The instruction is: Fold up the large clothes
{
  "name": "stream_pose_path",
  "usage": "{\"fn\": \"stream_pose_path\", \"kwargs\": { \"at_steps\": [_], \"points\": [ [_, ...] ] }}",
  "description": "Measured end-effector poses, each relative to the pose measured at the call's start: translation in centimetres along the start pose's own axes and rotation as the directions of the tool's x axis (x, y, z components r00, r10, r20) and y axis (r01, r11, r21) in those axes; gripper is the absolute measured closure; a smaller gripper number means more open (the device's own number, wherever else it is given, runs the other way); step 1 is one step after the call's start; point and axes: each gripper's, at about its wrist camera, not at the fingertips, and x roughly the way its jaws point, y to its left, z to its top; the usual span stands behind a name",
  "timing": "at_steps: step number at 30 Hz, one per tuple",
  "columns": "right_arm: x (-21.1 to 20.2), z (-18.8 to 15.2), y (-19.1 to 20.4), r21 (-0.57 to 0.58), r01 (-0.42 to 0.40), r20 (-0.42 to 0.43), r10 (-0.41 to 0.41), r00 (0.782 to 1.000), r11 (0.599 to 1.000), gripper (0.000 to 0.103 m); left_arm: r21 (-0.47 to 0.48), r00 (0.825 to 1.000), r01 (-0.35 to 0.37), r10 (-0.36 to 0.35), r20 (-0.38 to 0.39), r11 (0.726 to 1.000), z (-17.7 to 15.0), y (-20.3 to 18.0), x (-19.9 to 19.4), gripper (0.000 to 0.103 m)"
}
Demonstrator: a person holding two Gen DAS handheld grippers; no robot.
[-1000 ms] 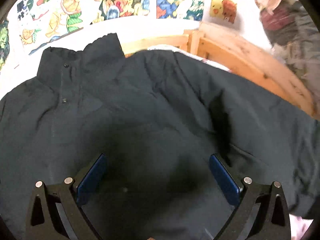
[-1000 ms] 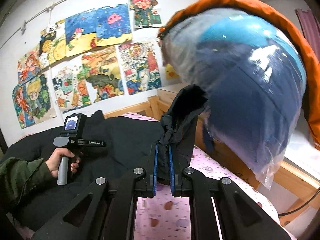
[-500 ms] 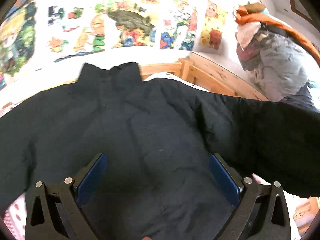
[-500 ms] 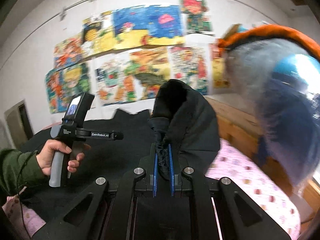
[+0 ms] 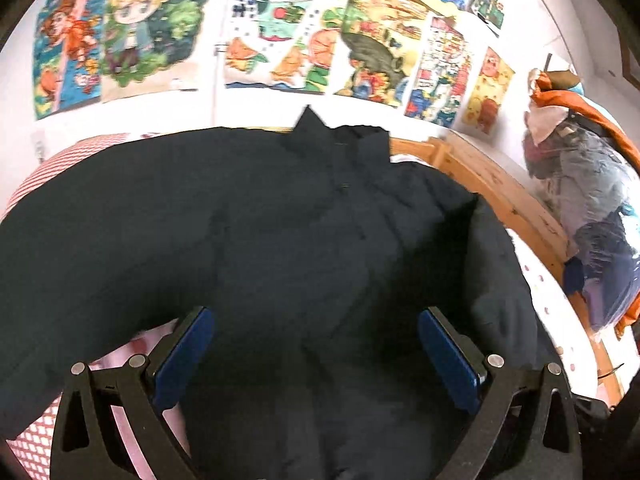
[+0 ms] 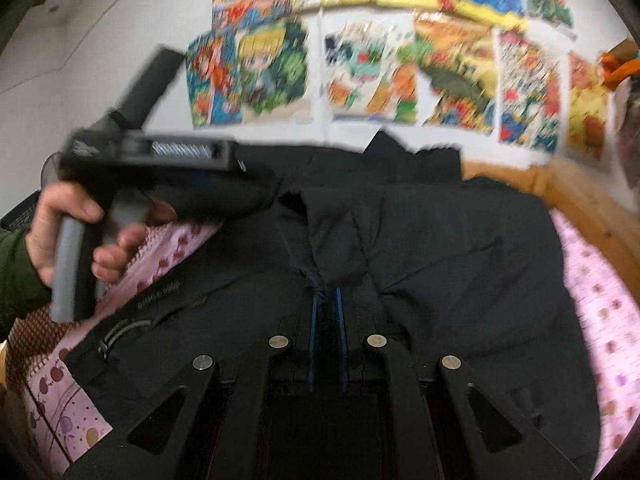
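Note:
A large black jacket (image 5: 280,232) lies spread on the bed, collar toward the wall; it also shows in the right wrist view (image 6: 440,248). My left gripper (image 5: 316,332) is open and empty, its blue pads wide apart above the jacket's body. My right gripper (image 6: 327,304) is shut on the jacket's sleeve cuff (image 6: 316,276) and holds the sleeve laid across the jacket's front. The hand-held left gripper (image 6: 152,160) shows blurred at the left in the right wrist view.
The bed has a pink patterned sheet (image 6: 600,288) and a wooden frame (image 5: 500,184). Colourful drawings (image 5: 280,40) cover the white wall. A bundle of clothes in plastic with an orange cover (image 5: 592,200) hangs at the right.
My right gripper has swung left and down, carrying the sleeve from beside the bed over onto the jacket's front. My left gripper has lifted and drawn back, staying open.

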Motion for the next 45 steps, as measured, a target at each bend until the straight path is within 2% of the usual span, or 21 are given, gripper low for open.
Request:
{"fn": "stream_pose_path", "kwargs": {
  "at_steps": [3, 8, 12, 15, 19, 21, 22, 24, 27, 30, 31, 32, 33, 34, 35, 36, 37, 38, 41, 43, 45],
  "points": [
    [2.3, -1.4, 0.8, 0.049, -0.075, -0.098, 0.079, 0.992, 0.996, 0.097, 0.019, 1.0, -0.028, 0.028, 0.014, 0.999, -1.0, 0.9, -0.2, 0.0],
    [2.7, -2.9, 0.4, 0.093, -0.119, -0.128, 0.131, 0.983, 0.989, 0.095, 0.099, 0.999, -0.049, 0.047, 0.028, 0.994, -1.9, 0.1, 0.0, 0.0],
    [1.0, -3.3, -0.7, 0.1, -0.147, -0.116, 0.158, 0.981, 0.984, 0.078, 0.164, 0.998, -0.056, 0.051, 0.035, 0.985, -2.4, -1.3, 0.2, 0.0],
    [-1.2, -3.6, -1.7, 0.073, -0.137, -0.102, 0.144, 0.984, 0.988, 0.071, 0.201, 0.999, -0.042, 0.035, 0.035, 0.979, -2.7, -2.4, 0.3, 0.0],
    [-3.1, -3.5, -3.2, 0.058, -0.15, -0.082, 0.155, 0.985, 0.987, 0.051, 0.22, 0.998, 0.061, -0.059, -0.019, 0.974, -2.8, -3.8, 1.0, 0.0],
    [-3.9, -3.9, -3.5, 0.048, -0.147, -0.079, 0.15, 0.986, 0.988, 0.031, 0.202, 0.988, 0.147, -0.135, -0.072, 0.968, -2.9, -4.4, 1.6, 0.0],
    [-4.5, -4.4, -3.6, 0.037, -0.146, -0.072, 0.149, 0.986, 0.989, 0.031, 0.184, 0.976, 0.204, -0.186, -0.112, 0.962, -2.8, -4.7, 2.1, 0.0],
    [-4.6, -4.7, -4.2, 0.039, -0.16, -0.085, 0.163, 0.983, 0.986, 0.031, 0.173, 0.961, 0.252, -0.226, -0.158, 0.952, -3.0, -5.4, 3.0, 0.0],
    [-5.1, -5.2, -5.2, 0.053, -0.131, -0.079, 0.135, 0.988, 0.99, 0.031, 0.19, 0.945, 0.267, -0.218, -0.243, 0.945, -3.6, -7.0, 5.2, 0.001],
    [-5.9, -5.6, -6.8, 0.09, -0.11, -0.06, 0.116, 0.991, 0.99, 0.031, 0.167, 0.903, 0.31, -0.235, -0.36, 0.936, -4.1, -8.2, 7.8, 0.002],
    [-6.2, -5.8, -7.2, 0.099, -0.099, -0.056, 0.105, 0.993, 0.99, 0.031, 0.15, 0.891, 0.303, -0.224, -0.395, 0.941, -4.3, -8.5, 8.7, 0.006],
    [-6.5, -5.9, -7.9, 0.109, -0.081, -0.052, 0.087, 0.995, 0.991, 0.031, 0.136, 0.879, 0.302, -0.22, -0.423, 0.944, -4.5, -8.8, 9.3, 0.022],
    [-6.7, -6.0, -8.4, 0.117, -0.065, -0.049, 0.071, 0.996, 0.991, 0.031, 0.13, 0.876, 0.303, -0.222, -0.429, 0.944, -4.7, -8.9, 9.4, 0.033],
    [-7.0, -6.0, -9.0, 0.125, -0.049, -0.044, 0.055, 0.998, 0.991, 0.031, 0.114, 0.874, 0.309, -0.234, -0.425, 0.944, -4.7, -9.0, 9.4, 0.055],
    [-7.5, -6.3, -9.3, 0.13, -0.037, -0.039, 0.042, 0.998, 0.991, 0.031, 0.105, 0.877, 0.305, -0.237, -0.418, 0.947, -4.5, -9.2, 9.3, 0.069],
    [-7.7, -6.3, -9.8, 0.138, -0.018, -0.033, 0.023, 0.999, 0.99, 0.031, 0.112, 0.887, 0.288, -0.22, -0.407, 0.951, -4.5, -9.3, 9.2, 0.076],
    [-8.0, -6.2, -10.5, 0.15, 0.007, -0.026, -0.003, 1.0, 0.989, 0.031, 0.135, 0.905, 0.257, -0.19, -0.38, 0.957, -4.3, -9.6, 8.8, 0.092],
    [-8.0, -5.9, -11.1, 0.158, 0.025, -0.02, -0.023, 1.0, 0.987, 0.031, 0.142, 0.913, 0.249, -0.183, -0.364, 0.958, -4.1, -9.8, 8.6, 0.096],
    [-7.7, -4.8, -12.4, 0.169, 0.076, -0.009, -0.075, 0.997, 0.983, 0.031, 0.183, 0.956, 0.207, -0.16, -0.245, 0.961, -2.7, -10.2, 6.3, 0.098],
    [-7.3, -3.3, -13.3, 0.163, 0.106, 0.007, -0.109, 0.994, 0.981, 0.031, 0.241, 0.985, 0.148, -0.121, -0.123, 0.959, -1.3, -10.6, 3.9, 0.098],
    [-6.7, -1.7, -14.0, 0.151, 0.137, 0.024, -0.143, 0.989, 0.979, 0.031, 0.263, 0.994, 0.105, -0.094, -0.055, 0.959, -0.1, -10.3, 2.5, 0.098]
  ]
}}
